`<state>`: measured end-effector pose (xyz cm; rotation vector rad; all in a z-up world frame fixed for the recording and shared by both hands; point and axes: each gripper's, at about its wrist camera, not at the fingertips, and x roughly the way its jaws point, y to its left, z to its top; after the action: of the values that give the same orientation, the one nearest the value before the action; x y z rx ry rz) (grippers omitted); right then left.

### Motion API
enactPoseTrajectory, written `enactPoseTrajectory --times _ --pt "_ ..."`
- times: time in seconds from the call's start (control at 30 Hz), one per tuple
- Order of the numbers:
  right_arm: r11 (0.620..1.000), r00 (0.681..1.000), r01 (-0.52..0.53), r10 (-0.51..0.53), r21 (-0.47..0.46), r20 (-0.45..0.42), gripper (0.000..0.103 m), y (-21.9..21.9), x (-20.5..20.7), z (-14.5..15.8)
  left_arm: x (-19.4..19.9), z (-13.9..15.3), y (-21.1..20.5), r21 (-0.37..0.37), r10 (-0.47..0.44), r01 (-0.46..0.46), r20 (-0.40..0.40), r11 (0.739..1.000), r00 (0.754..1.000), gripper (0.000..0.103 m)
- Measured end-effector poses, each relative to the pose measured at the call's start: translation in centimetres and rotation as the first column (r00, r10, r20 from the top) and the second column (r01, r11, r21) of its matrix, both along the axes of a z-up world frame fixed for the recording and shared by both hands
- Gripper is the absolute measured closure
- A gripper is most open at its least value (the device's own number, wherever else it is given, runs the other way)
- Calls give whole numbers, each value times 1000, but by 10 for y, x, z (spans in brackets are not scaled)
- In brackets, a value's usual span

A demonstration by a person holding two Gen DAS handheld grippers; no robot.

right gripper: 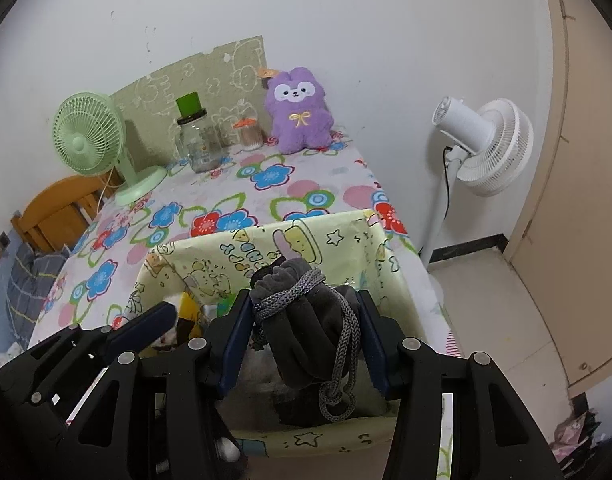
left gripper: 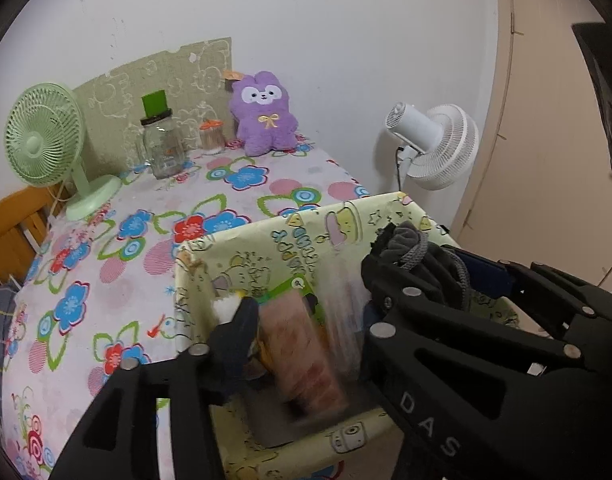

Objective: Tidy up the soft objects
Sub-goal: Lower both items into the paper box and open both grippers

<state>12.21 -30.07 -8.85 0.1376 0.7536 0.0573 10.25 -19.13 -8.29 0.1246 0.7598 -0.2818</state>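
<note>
right hand-held gripper (right gripper: 306, 340) clenches grey pouch (right gripper: 306, 320) | left hand-held gripper (left gripper: 301, 320) released (pink item blurred)

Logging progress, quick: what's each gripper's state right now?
Left gripper: open over the storage box, gripping nothing.
Right gripper: shut on the grey drawstring pouch.

Two wrist fisheyes, angled steeply down, close over the storage box (left gripper: 241, 248), sharing the floral table (right gripper: 289, 196)

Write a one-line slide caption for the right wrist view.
Right gripper holds a grey drawstring pouch over the yellow-green storage box.
</note>
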Motion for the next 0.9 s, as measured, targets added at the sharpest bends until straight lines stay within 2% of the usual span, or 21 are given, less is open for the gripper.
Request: enactPoseTrajectory --times 0.13,0.2,0.43,0.5,0.57,0.67,0.9 --pt "1000 1000 -10 10 16 -6 49 3 3 -1 1 1 2 19 4 -4 -2 1000 1000 32" --pt "1000 1000 -13 14 22 -12 49 4 4 -2 1 1 2 33 6 -6 0 999 1000 25" --pt "998 998 -47 49 43 -34 48 14 6 -3 -1 3 9 101 8 -8 1 995 1000 22" --pt "998 998 -50 52 47 -43 45 16 7 -4 1 2 12 101 11 -10 -7 995 1000 20" --pt "997 997 -52 55 54 -49 30 18 7 -5 2 1 16 95 11 -11 -8 995 1000 19" --pt "997 998 -40 43 62 -46 19 20 3 -4 0 1 19 92 8 -8 -4 996 1000 16" --pt "1000 1000 -11 11 21 -21 16 24 -6 1 -3 3 22 71 -7 8 -11 997 1000 12"
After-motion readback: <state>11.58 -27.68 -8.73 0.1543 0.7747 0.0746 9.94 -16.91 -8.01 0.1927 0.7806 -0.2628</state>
